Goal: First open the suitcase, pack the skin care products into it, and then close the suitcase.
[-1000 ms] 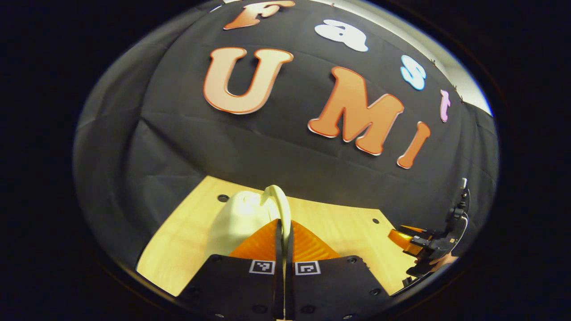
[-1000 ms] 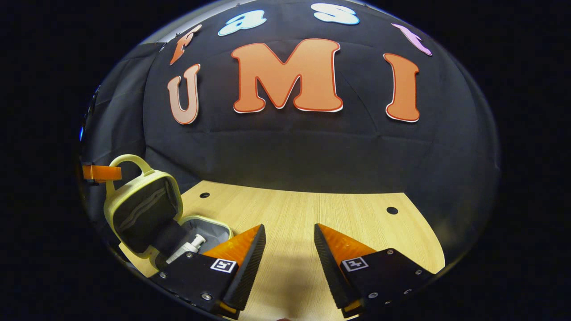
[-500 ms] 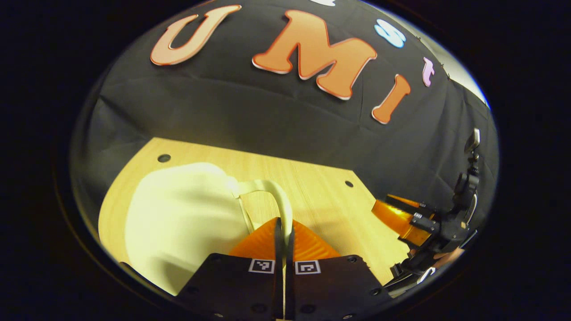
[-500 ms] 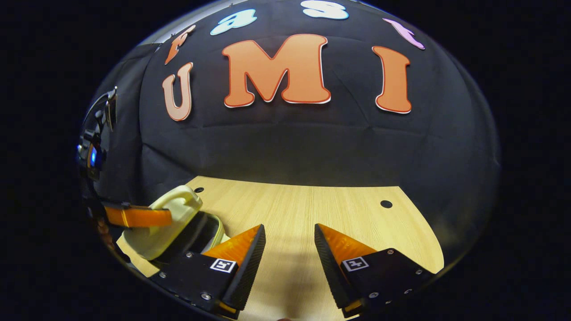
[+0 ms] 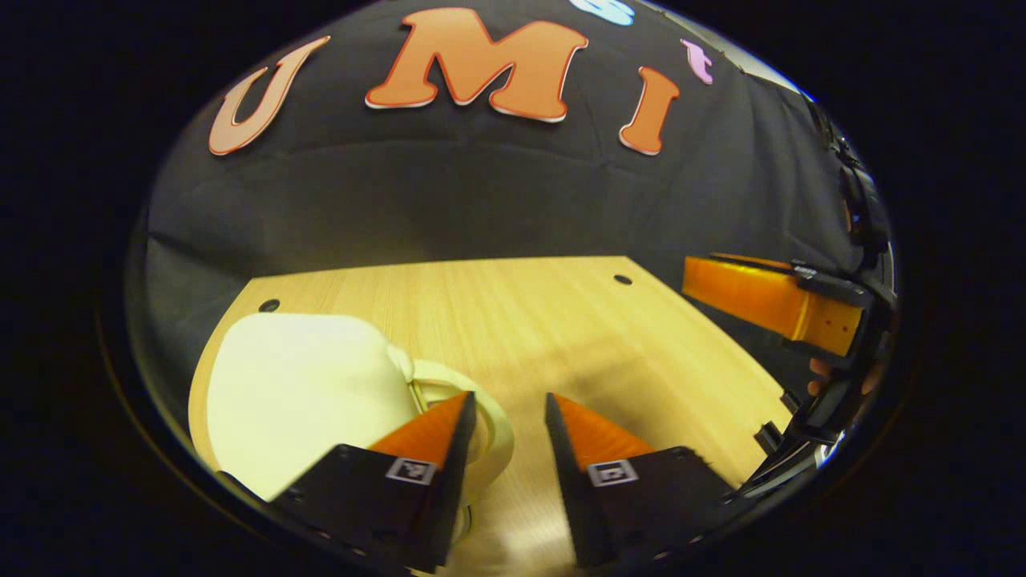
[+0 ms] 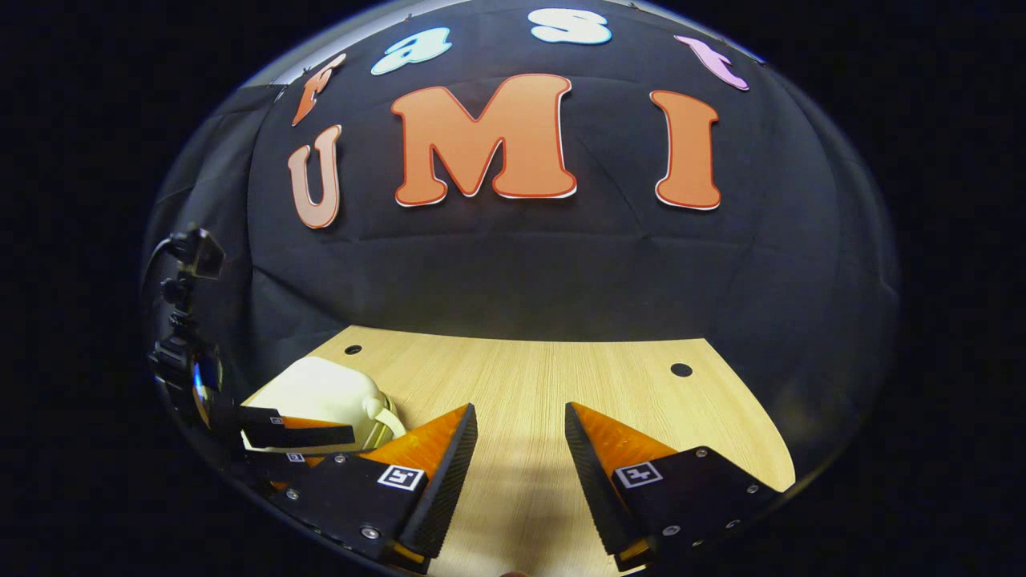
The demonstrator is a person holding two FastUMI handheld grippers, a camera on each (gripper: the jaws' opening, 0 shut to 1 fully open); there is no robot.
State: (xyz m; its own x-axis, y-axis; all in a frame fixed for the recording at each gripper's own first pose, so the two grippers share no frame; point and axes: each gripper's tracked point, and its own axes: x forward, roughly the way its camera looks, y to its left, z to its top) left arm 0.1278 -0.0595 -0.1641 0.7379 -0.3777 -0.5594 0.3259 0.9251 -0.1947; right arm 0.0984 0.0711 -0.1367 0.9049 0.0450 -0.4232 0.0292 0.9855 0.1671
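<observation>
A pale wood-grain worktop (image 6: pixel 553 385) with small dark holes (image 6: pixel 680 369) near its back corners meets the black cloth wall (image 6: pixel 521 264). The cream suitcase (image 5: pixel 300 389) lies closed at the worktop's left edge. The left gripper (image 5: pixel 506 417) stands apart above its handle (image 5: pixel 493 433); the right gripper (image 6: pixel 519 429) gapes over bare wood.
</observation>
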